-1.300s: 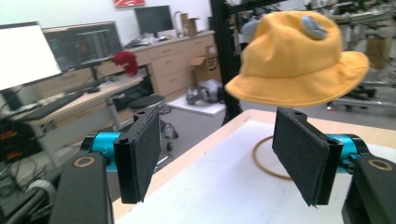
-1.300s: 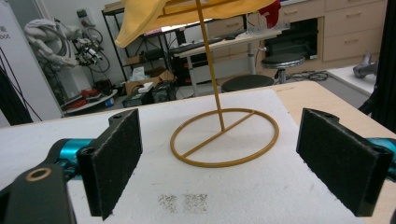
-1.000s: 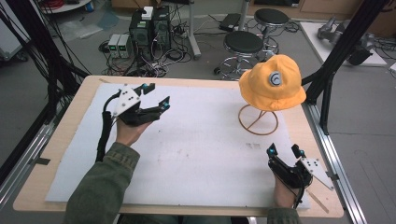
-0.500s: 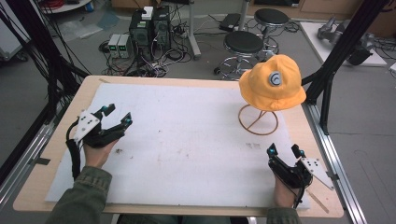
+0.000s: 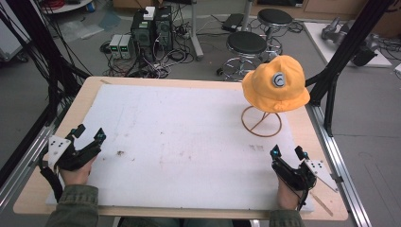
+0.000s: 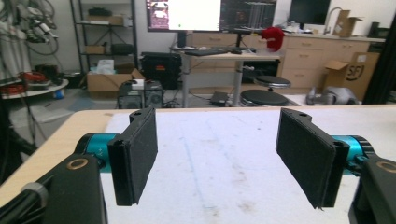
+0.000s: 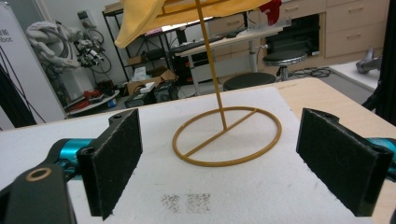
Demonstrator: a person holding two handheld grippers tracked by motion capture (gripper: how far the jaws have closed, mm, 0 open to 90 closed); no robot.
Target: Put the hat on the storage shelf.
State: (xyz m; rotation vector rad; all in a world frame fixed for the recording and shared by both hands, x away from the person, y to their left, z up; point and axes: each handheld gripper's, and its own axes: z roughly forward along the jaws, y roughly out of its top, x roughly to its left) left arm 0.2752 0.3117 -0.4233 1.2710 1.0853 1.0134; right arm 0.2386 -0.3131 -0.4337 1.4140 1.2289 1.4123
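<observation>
A person seated at the near edge of a light wooden table [image 5: 90,90] covered by a white foam mat [image 5: 189,137] holds a black two-jaw gripper in each hand. The left gripper [image 5: 89,134] sits at the near left corner of the mat, its jaws spread wide with nothing between them; the left gripper view shows the two black foam pads [image 6: 135,154] standing well apart over bare white mat, with a small dark smudge [image 5: 120,152] on the mat just to the right of the gripper. The right gripper [image 5: 287,151] rests at the near right corner, its jaws likewise spread and holding nothing. It points toward the far right of the table, where a yellow-orange fabric bucket hat [image 5: 275,84] bearing a round grey badge hangs on a thin golden wire stand [image 5: 261,122]. In the right gripper view the stand's ring base [image 7: 227,135] lies flat on the mat between and beyond the open pads [image 7: 112,158], apart from both, and the hat's brim [image 7: 154,14] hangs overhead. A faint grey mark [image 7: 187,202] shows on the mat near the gripper. Beyond the far edge of the table stand two black round stools [image 5: 246,43] and a cluster of computer boxes and cables [image 5: 142,38] on the grey floor.
</observation>
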